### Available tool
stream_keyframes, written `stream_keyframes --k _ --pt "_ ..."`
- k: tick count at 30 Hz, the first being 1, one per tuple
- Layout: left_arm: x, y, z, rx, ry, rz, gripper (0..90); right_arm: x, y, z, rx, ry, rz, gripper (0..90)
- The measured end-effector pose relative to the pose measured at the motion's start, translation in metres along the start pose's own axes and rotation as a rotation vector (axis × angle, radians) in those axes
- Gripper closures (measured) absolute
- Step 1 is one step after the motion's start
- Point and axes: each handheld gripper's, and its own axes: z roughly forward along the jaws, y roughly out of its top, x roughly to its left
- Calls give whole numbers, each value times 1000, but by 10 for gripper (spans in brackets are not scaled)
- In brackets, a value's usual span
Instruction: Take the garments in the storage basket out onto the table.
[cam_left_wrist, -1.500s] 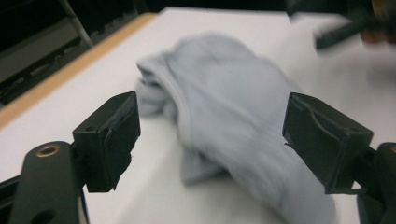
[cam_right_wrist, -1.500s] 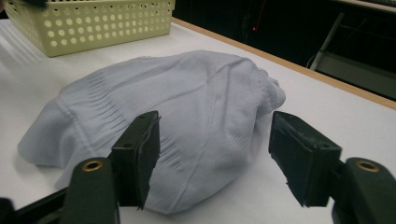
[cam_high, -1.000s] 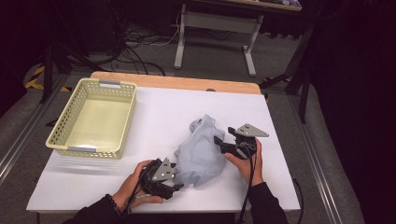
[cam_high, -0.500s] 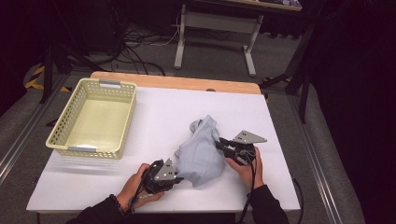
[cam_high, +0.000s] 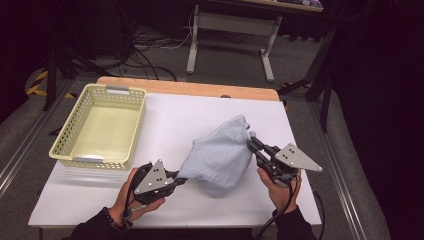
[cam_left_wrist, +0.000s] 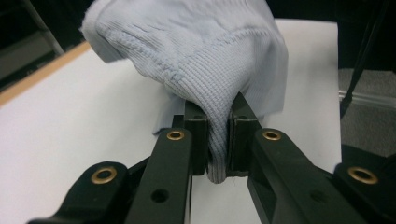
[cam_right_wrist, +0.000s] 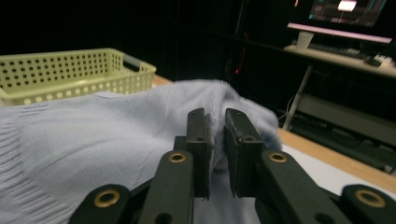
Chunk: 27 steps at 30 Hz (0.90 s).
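A light blue knitted garment (cam_high: 220, 155) hangs bunched between my two grippers over the white table (cam_high: 165, 115). My left gripper (cam_high: 179, 180) is shut on its lower left edge; the ribbed hem (cam_left_wrist: 219, 140) is pinched between the black jaws in the left gripper view. My right gripper (cam_high: 251, 143) is shut on the garment's upper right part, where a fold of the cloth (cam_right_wrist: 217, 126) sits between the jaws. Most of the garment (cam_right_wrist: 84, 154) spreads out to the left in the right gripper view.
A pale yellow plastic basket (cam_high: 102, 127) stands on the table's left side, also seen as the basket (cam_right_wrist: 65, 74) in the right gripper view. Behind the table's wooden far edge (cam_high: 190, 89) are cables and desk legs (cam_high: 230, 35) on the floor.
Both grippers have lifted the garment and pulled it apart; the right gripper has moved to the right and up, and the cloth now stretches between them.
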Motion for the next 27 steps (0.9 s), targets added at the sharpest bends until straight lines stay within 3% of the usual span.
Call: stream_keyframes --k 4,10,15,22,27 --pt "3 2 -5 -5 18 -4 825 5 6 -5 -28 -4 -35 877" --pt "10 -4 -3 17 39 -28 826 8 -8 10 62 47 -39 809" --pt "17 -8 -5 44 80 -28 827 9 -19 9 104 63 -31 683" --pt "30 -21 -16 101 143 -63 832 9 -43 -3 163 79 11 501" --pt "35 -31 -27 127 181 -93 833 11 -62 1 259 78 -6 418"
